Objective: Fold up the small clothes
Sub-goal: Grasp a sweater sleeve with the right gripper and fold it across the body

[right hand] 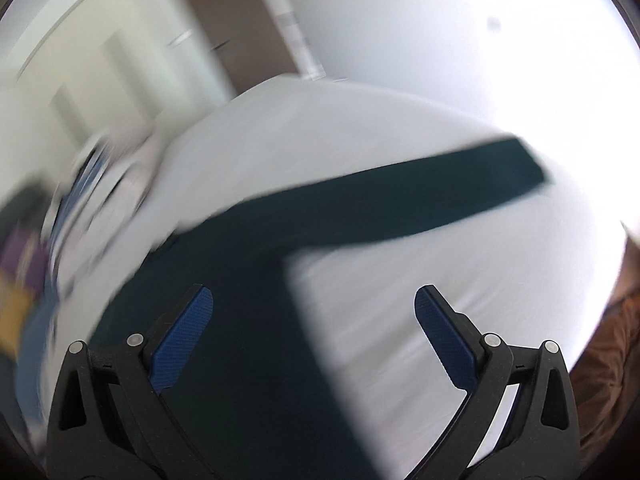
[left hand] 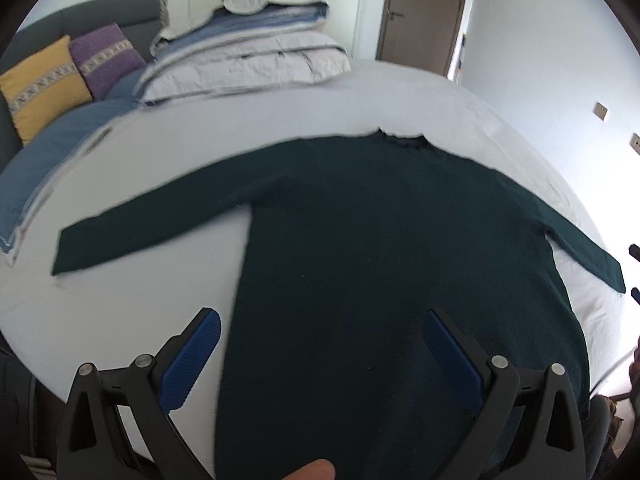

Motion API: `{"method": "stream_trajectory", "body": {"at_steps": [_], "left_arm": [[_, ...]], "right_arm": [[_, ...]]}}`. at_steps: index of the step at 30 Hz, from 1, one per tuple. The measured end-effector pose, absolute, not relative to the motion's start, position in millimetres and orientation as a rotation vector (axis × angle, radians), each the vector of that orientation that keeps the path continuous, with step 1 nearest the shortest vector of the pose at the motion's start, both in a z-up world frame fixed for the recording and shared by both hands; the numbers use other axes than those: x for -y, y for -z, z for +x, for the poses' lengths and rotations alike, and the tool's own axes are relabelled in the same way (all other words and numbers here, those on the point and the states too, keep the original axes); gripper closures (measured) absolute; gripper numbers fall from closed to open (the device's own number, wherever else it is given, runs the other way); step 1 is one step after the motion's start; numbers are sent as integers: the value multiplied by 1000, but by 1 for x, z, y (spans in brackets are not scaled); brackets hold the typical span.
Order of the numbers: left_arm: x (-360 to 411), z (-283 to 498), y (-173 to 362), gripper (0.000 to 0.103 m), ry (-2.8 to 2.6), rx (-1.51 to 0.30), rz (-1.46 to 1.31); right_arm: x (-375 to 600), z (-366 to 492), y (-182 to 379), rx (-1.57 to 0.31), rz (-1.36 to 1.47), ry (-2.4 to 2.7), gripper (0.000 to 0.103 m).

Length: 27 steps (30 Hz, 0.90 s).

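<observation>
Sweater (left hand: 400, 240), dark green, long-sleeved, one item: we find it laid flat on the white sheet of the bed (left hand: 360, 96), neckline toward the far side, hem toward us, both sleeves spread outward. Left sleeve (left hand: 160, 220) runs out straight over the sheet; right sleeve (right hand: 420, 196) does the same on the other side, its cuff near the bed's edge. We judge the knit soft, limp and light, with no stiffness of its own; it should drape from wherever it is lifted and drag a little on the sheet rather than slide freely. Best holds, in our view: a cuff or a shoulder seam for bringing a sleeve across the body, then the two hem corners for the fold upward. Left gripper (left hand: 320, 332): jaws wide apart, nothing between the pads, hanging over the lower left part of the body with one blue pad (left hand: 192, 360) over bare sheet. Right gripper (right hand: 312, 320): likewise spread wide and empty, above the right side seam under the armpit; this view is blurred. Beyond the garment: folded bedding (left hand: 248, 52), blue pillows (left hand: 60, 160), a yellow cushion (left hand: 40, 88) and a purple cushion (left hand: 104, 58) against the dark headboard, a brown door (left hand: 424, 12).
</observation>
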<state>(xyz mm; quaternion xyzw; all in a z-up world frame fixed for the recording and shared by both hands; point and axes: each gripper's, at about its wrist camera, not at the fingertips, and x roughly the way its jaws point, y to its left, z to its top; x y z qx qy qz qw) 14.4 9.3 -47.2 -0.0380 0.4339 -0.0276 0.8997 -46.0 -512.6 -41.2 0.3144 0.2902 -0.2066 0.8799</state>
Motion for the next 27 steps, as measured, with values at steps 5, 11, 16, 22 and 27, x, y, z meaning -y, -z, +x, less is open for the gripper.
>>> {"method": "stream_trajectory", "body": {"at_steps": [5,11,16,22,27], "left_arm": [[-1,32,65,0,90,-954,-123],[13,50,78,0,107,-979,-159],[12,63,88,0,158,-1048,-222],[-3,73,88,2,217,-1025,-310],[-22,85,88,8,259,-1009,-414]], "right_arm": [[654,-67,91,-565,927,556,24],[735,-54,129,-481,1131,499,30],[763,-19,139,-523,1131,464,84],[738,22,99,-555,910,454,95],[641,100,33,-594,648,257,96]]}}
